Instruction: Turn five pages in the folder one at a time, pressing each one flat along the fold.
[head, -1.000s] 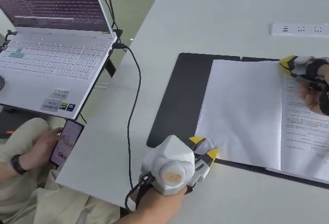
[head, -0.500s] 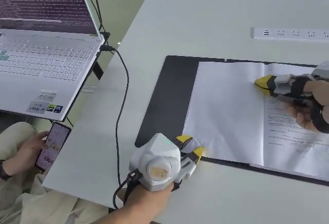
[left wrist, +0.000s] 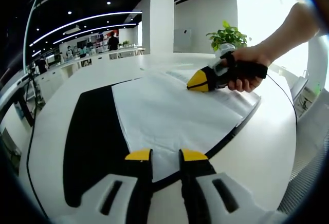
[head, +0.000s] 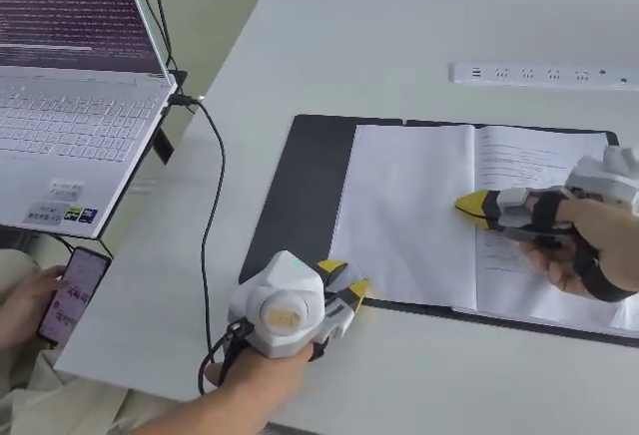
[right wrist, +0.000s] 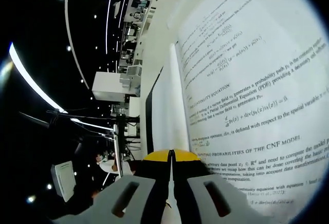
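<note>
Right gripper view: read "PROBABILITIES OF THE CNF MODEL" on page (right wrist: 247, 95) in folder (head: 300, 186). Saw right gripper (right wrist: 171, 154) closed, empty, at folder's fold, left gripper (left wrist: 165, 154) slightly parted at folder's near edge.

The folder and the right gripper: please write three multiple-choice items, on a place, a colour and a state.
1. Where is the tip of the right gripper?
A) on the laptop
B) at the fold of the open folder
C) on the power strip

2. Which colour is the folder's cover?
A) red
B) black
C) green

3. How are the right gripper's fingers?
A) shut together
B) wide apart
C) closed on a pen

Answers: 1 B, its yellow tip lies between the two pages; 2 B, a black margin shows left of the pages; 3 A, the right gripper view shows no gap between them.
</note>
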Available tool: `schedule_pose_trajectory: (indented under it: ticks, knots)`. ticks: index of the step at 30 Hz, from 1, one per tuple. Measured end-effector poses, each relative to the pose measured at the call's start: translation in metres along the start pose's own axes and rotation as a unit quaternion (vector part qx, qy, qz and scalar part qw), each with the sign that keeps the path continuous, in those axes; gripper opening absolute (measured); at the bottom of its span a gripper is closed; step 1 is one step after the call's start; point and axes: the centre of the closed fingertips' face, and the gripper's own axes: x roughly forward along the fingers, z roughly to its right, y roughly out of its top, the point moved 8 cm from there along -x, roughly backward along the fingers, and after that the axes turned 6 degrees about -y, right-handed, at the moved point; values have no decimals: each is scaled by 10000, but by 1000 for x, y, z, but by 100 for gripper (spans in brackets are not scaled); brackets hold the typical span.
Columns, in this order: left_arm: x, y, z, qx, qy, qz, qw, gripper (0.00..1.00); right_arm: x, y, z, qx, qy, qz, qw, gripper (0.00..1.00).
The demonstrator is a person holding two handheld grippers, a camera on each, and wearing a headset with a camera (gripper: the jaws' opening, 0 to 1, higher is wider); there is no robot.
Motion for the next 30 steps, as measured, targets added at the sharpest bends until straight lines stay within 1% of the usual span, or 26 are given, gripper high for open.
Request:
schedule_pose_trajectory:
  ticks: [2, 8, 14, 17, 18, 22, 27, 30]
  knots:
    - [0, 0, 0, 4, -16, -2, 10000, 19, -3, -8, 1, -13, 5, -44, 10000, 0]
    - [0, 0, 0, -1, -39, 2, 10000, 19, -9, -24, 8, 43, 33, -133, 9999, 0]
    - [0, 0, 0, -16, -36, 49, 10000, 19, -21, -52, 15, 113, 129, -228, 9996, 0]
    - [-1, 0, 1, -6, -40, 58, 10000, 19, -25, -61, 19, 174, 181, -237, 9994, 0]
    - [-1, 0, 1, -1, -42, 59, 10000, 19, -27, -68, 18, 204, 205, -248, 9993, 0]
    - [-1, 0, 1, 4, -43, 65, 10000, 19, -34, -87, 18, 261, 278, -251, 9990, 0]
    - [-2, 0, 2, -5, -39, 35, 10000, 19, -42, -106, 18, 397, 385, -266, 9981, 0]
    - [-2, 1, 2, -28, -29, 16, 10000, 18, -47, -113, 18, 422, 411, -258, 9979, 0]
